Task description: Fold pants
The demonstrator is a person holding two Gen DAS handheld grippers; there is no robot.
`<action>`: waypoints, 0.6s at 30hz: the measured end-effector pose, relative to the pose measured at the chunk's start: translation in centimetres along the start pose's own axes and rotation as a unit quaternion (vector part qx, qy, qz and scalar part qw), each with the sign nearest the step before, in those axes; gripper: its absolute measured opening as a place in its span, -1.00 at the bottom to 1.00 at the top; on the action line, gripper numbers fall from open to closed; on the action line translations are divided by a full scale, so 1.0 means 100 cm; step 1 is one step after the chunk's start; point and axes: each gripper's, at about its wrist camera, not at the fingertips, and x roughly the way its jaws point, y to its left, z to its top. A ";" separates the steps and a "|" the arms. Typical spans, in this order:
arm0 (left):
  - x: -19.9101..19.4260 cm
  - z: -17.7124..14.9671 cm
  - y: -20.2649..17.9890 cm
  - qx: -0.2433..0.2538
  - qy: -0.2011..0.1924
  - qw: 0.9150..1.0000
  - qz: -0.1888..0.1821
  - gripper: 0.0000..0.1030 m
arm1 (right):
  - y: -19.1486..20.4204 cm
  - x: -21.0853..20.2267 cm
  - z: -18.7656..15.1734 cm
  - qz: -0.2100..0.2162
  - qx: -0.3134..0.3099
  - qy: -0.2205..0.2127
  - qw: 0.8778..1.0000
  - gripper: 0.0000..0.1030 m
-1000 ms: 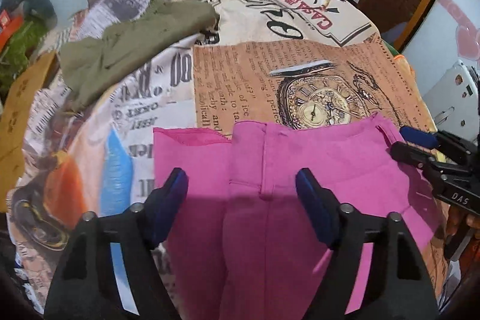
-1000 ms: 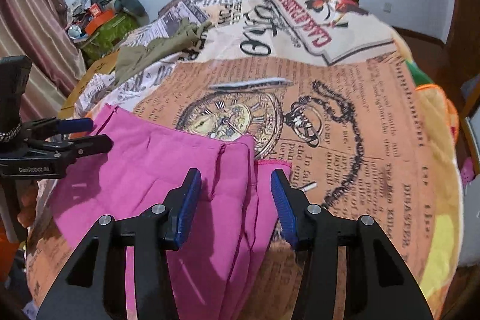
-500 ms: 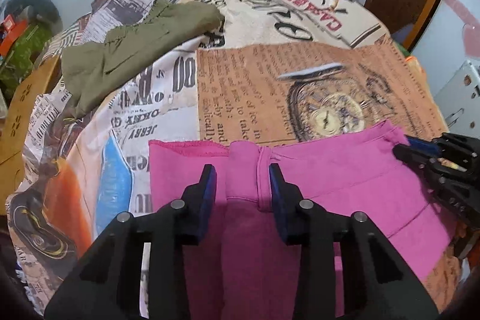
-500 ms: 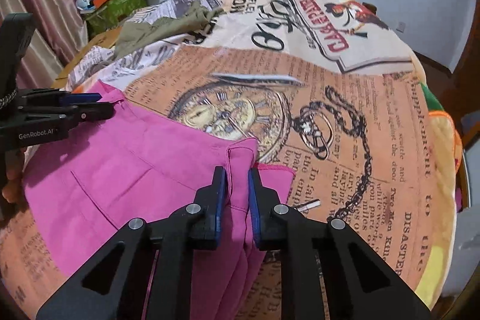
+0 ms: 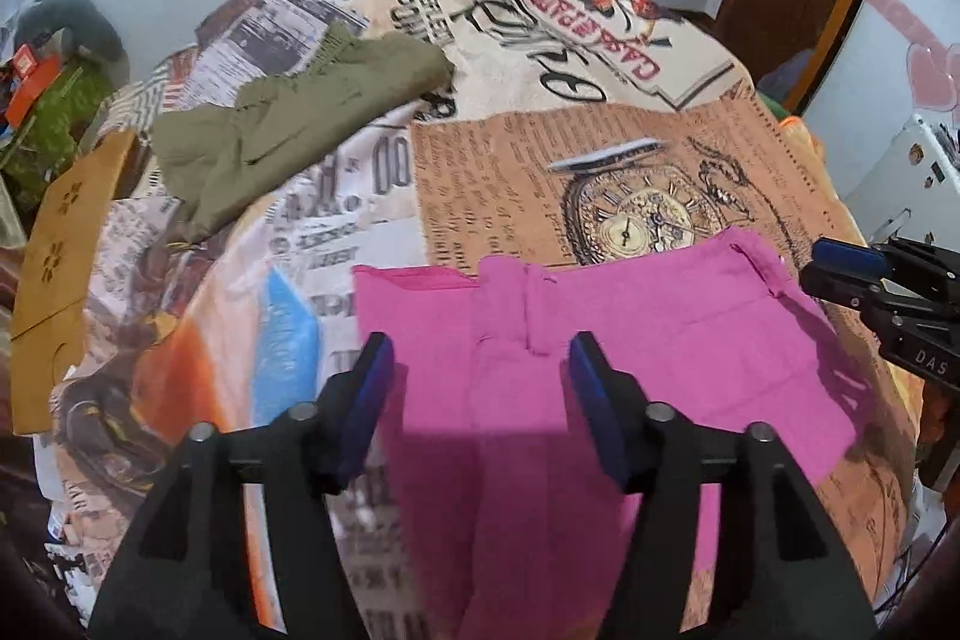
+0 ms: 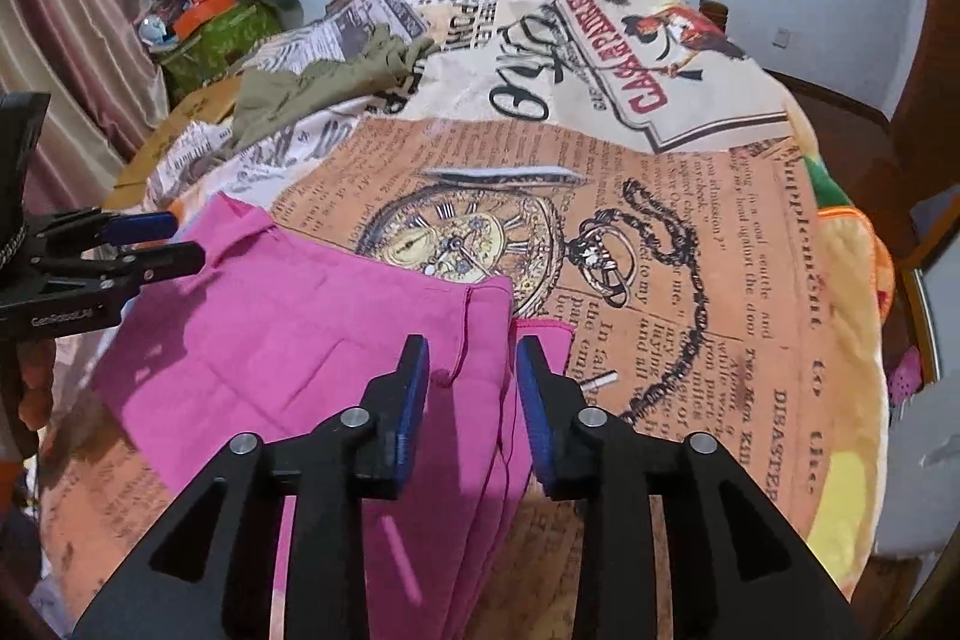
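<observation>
Pink pants (image 5: 600, 358), lying flat on the printed bedspread (image 5: 540, 172) of a bed, waistband edge towards the far side, legs running back under both cameras and out of the bottom of each picture, so long axis pointing roughly along both tools. Left hand-held gripper (image 5: 480, 388) hovering above the fly seam and the waistband's left part, jaws spread and opening, fabric below them but not pinched. Right hand-held gripper (image 6: 471, 394) poised over the opposite edge of the pants, where several fabric layers stack, jaws parted more narrowly and opening too, cloth edge seen between the pads yet not pressed. Each tool nearer its own side, so a fold probably calling for a grip by each at its own end of the waistband. Left view alone showing the fly seam; right view alone showing the layered edge and a pink flap poking out beside it. Olive garment (image 5: 288, 124) well apart, far left on the bed.
</observation>
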 end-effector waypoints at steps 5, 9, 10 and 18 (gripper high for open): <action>-0.018 -0.011 0.012 -0.008 -0.005 1.000 0.003 0.36 | 0.001 -0.019 -0.007 0.000 0.013 -0.019 1.000 -0.04; -0.015 -0.024 0.017 -0.022 0.013 1.000 -0.010 0.44 | 0.000 -0.024 -0.017 -0.009 0.024 -0.026 0.999 0.10; -0.013 -0.027 0.017 -0.025 0.017 0.999 -0.013 0.44 | -0.002 -0.023 -0.019 -0.009 0.029 -0.021 0.999 0.10; 0.019 -0.044 0.030 -0.090 0.062 0.991 -0.078 0.58 | -0.015 0.007 -0.048 0.029 0.091 0.034 0.995 0.10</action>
